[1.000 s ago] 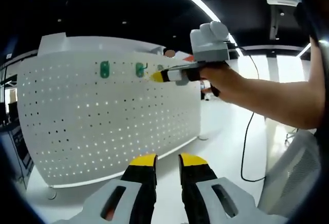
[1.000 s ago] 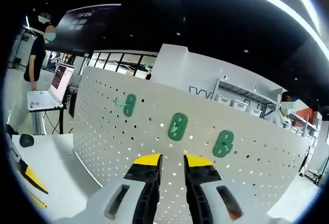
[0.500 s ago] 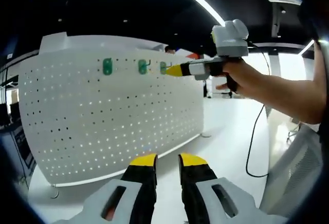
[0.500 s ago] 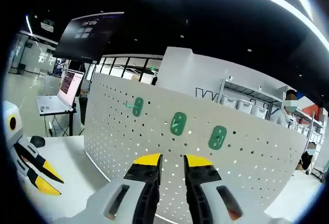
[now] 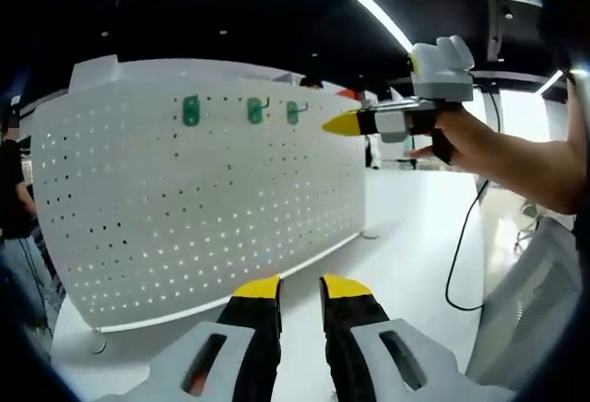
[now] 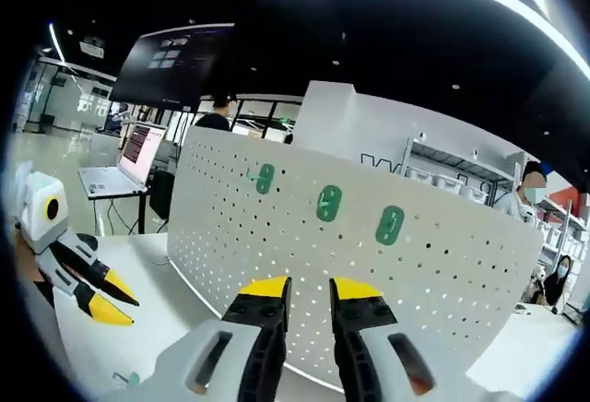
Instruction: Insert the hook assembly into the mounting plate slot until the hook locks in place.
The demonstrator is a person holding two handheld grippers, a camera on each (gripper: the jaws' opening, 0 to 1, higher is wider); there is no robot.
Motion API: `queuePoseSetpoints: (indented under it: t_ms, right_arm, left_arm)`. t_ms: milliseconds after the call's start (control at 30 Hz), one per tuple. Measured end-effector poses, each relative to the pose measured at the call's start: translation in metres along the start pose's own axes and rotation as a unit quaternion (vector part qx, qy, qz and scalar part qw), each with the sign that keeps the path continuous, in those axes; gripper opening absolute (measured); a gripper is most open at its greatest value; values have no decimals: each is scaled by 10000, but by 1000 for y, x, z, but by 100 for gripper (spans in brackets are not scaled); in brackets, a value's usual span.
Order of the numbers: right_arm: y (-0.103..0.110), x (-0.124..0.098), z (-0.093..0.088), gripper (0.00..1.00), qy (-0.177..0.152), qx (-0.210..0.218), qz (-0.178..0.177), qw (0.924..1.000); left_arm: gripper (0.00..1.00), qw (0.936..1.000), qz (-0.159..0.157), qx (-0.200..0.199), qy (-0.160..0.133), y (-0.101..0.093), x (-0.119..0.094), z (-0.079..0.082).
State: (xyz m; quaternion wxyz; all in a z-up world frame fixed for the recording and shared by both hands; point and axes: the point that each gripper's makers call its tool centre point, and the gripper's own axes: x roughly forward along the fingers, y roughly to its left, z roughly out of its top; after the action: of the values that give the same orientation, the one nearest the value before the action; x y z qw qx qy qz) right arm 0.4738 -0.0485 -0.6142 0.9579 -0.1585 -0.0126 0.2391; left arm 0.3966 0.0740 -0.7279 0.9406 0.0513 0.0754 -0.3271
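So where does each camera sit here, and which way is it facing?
Left gripper view: rides on the left gripper, facing the white pegboard and its three green hook plates; the right gripper, held in the person's hand, enters from the right.
Right gripper view: rides on the right gripper, facing the same pegboard more closely; the left gripper shows at left.
Shared: pegboard, green plates, both grippers.
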Motion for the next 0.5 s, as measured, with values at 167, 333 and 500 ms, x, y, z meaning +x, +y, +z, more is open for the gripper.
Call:
queuePoseSetpoints:
  t_ms: [167,333,500]
  right_arm:
    - [4,-11,-8,16,77,-57,83,9999]
    - [11,-20,-20,16,186,-149,199,9995]
    - [21,-25,-34,17,305,-177,357,9987]
  left_arm:
    - [17,10000,-19,13,74,-1,1,-4]
    - [17,9999,-17,14,102,0,2,-6]
    - [17,9999,20,23,105,1,0,-6]
